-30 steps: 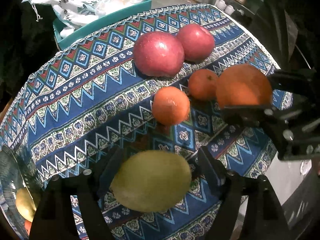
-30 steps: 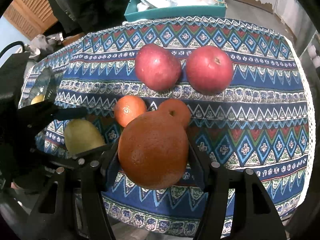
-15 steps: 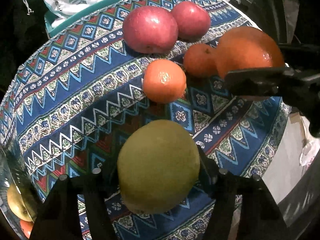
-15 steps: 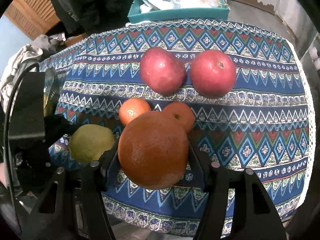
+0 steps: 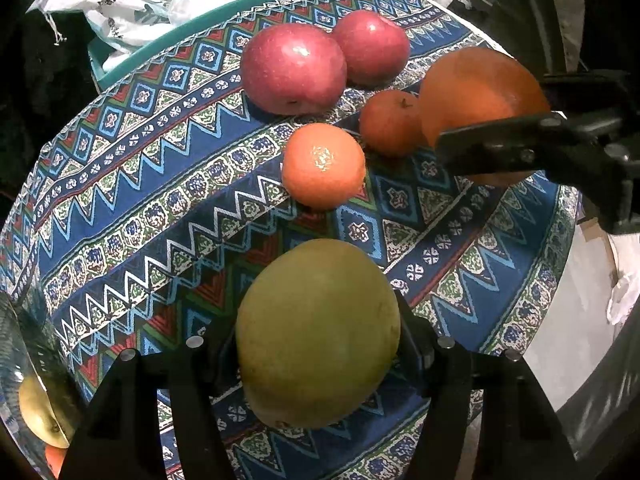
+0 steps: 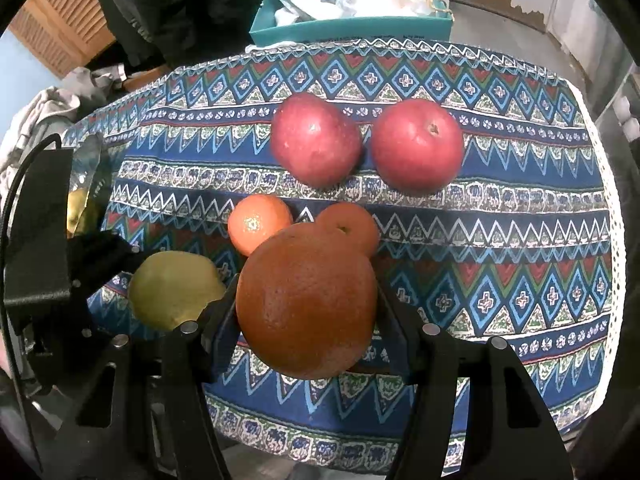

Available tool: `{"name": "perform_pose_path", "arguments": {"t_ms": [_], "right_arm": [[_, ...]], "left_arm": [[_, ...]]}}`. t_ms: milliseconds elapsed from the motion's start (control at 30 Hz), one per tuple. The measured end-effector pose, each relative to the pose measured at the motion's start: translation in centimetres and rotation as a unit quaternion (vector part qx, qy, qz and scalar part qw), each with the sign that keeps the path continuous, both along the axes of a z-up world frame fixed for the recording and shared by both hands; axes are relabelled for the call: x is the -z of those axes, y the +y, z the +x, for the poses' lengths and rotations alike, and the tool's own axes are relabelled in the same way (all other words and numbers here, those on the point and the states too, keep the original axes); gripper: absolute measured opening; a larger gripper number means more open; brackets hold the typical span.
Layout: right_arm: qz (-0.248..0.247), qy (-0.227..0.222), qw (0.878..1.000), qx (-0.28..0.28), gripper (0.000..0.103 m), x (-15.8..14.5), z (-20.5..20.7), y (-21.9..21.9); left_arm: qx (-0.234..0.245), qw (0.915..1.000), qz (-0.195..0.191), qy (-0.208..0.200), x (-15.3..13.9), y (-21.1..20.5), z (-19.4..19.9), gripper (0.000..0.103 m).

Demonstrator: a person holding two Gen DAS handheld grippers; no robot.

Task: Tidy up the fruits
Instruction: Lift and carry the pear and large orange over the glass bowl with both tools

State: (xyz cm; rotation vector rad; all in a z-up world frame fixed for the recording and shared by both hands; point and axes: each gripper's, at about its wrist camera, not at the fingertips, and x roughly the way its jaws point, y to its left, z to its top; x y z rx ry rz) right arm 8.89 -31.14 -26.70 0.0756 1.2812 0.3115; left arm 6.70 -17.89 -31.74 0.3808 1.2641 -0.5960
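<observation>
Orange-skinned and heavy-looking, a large orange (image 6: 306,304) sits clamped between the part-open fingers of the right gripper (image 6: 306,312) at the lower centre of the right wrist view, held above the patterned tablecloth (image 6: 520,264). Low in the left wrist view, the left gripper (image 5: 318,340) grips a green pear (image 5: 318,336) the same way, its stem-to-base axis running roughly along the fingers. Two red apples (image 5: 294,68) and two mandarins (image 5: 323,166) lie paired just above, the orange nearer the mandarins. A glass bowl (image 5: 16,360) of fruit shows at lower left, on the pear's side.
</observation>
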Motion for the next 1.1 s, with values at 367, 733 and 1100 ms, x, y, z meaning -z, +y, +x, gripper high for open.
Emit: {"name": "perform_pose_path", "arguments": {"t_ms": [367, 733, 1100], "right_arm": [[-0.002, -0.025, 1.000, -0.005, 0.062, -1.3, -0.1, 0.2], [-0.006, -0.066, 0.998, -0.021, 0.062, -4.7, -0.2, 1.1], [0.000, -0.111, 0.993, -0.033, 0.062, -9.0, -0.5, 2.5]], "left_arm": [[-0.019, 0.9996, -0.012, -0.016, -2.2, 1.0, 0.9, 0.067], [-0.040, 0.9973, -0.047, -0.039, -6.6, 1.8, 0.6, 0.067], [-0.066, 0.9920, -0.084, -0.066, -11.4, 3.9, 0.2, 0.067]]}}
